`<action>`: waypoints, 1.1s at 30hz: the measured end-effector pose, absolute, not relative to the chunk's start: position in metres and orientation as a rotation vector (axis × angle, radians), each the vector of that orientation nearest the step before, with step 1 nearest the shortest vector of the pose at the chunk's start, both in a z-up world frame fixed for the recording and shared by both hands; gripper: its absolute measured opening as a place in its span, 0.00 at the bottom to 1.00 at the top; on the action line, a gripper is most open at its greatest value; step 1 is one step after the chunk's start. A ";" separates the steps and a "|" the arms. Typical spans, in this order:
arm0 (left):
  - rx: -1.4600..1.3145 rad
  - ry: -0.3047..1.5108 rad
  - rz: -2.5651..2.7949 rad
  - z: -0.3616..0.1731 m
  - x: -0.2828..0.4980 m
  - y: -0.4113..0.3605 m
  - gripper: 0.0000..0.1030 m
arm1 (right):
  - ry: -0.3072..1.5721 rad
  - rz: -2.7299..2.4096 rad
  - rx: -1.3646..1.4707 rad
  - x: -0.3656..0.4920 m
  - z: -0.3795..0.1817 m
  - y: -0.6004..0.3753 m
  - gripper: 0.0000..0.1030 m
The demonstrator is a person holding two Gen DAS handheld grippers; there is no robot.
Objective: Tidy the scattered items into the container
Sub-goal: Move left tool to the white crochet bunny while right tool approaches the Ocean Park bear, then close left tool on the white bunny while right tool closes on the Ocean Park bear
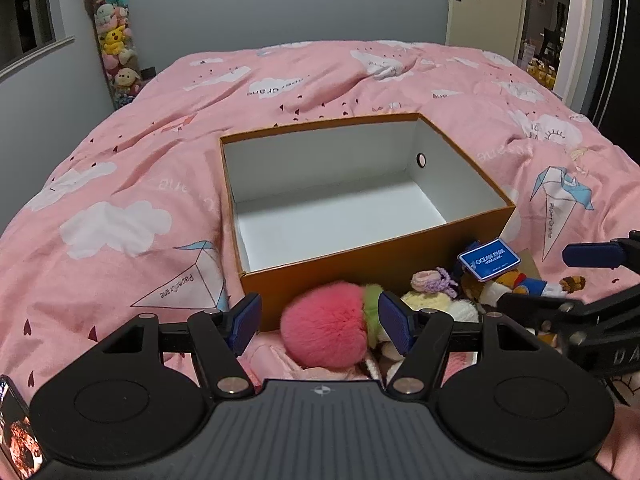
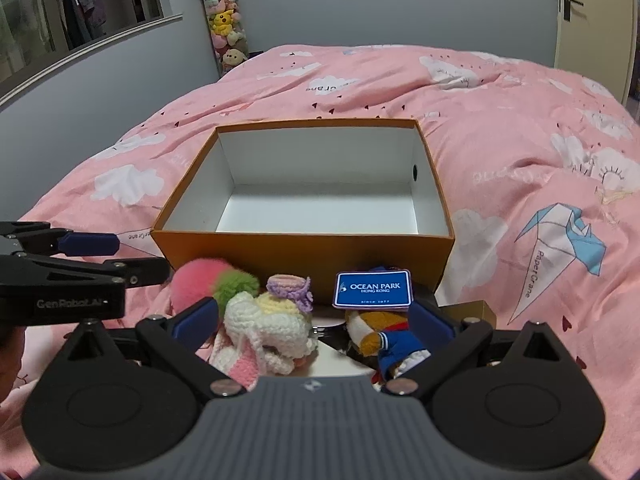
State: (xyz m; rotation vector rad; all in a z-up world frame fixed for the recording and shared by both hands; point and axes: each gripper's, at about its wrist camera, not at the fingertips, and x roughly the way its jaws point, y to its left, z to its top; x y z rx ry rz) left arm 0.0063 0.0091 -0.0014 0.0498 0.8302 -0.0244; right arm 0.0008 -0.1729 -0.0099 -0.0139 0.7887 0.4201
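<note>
**One empty box, three soft toys waiting on the bed**

One orange box (image 2: pixel 304 248) with a white inside stood open on the pink duvet (image 2: pixel 520 128), and nothing lay in it. Three soft toys sat on the duvet just beside the box's near wall: one pink pompom (image 1: pixel 324 330) with a green tuft, one crocheted white doll (image 2: pixel 268 328) wearing a purple hat, and one brown plush in a blue jacket (image 2: pixel 384 340) carrying a blue Ocean Park tag (image 2: pixel 373 289).

Two grippers were in view. The left gripper (image 1: pixel 320 322) hung low over the pompom with its jaws apart, the blue pads flanking the toy on either side; whether they touched it could not be told. The right gripper (image 2: pixel 316 324) was likewise spread wide, its pads outside the crocheted doll and the brown plush, holding neither.
</note>
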 end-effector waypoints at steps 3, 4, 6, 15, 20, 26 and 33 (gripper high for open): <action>0.036 0.856 -0.040 -0.004 0.009 0.014 0.71 | 0.826 0.425 0.018 0.008 -0.014 -0.179 0.85; 0.033 0.867 -0.047 -0.006 0.010 0.016 0.71 | 0.839 0.429 0.032 0.010 -0.016 -0.181 0.84; 0.033 0.892 -0.055 -0.009 0.011 0.018 0.70 | 0.865 0.463 0.066 0.014 -0.019 -0.182 0.79; -0.029 0.998 -0.047 -0.034 0.018 0.033 0.70 | 0.968 0.608 0.026 0.025 -0.035 -0.151 0.68; -0.051 0.993 -0.095 -0.033 0.022 0.031 0.70 | 0.979 0.590 0.007 0.032 -0.035 -0.154 0.68; -0.075 0.985 -0.263 -0.032 0.028 0.006 0.70 | 0.940 0.519 -0.060 0.038 -0.019 -0.176 0.68; 0.005 1.060 -0.331 -0.047 0.039 -0.030 0.71 | 0.969 0.489 -0.185 0.045 -0.031 -0.185 0.68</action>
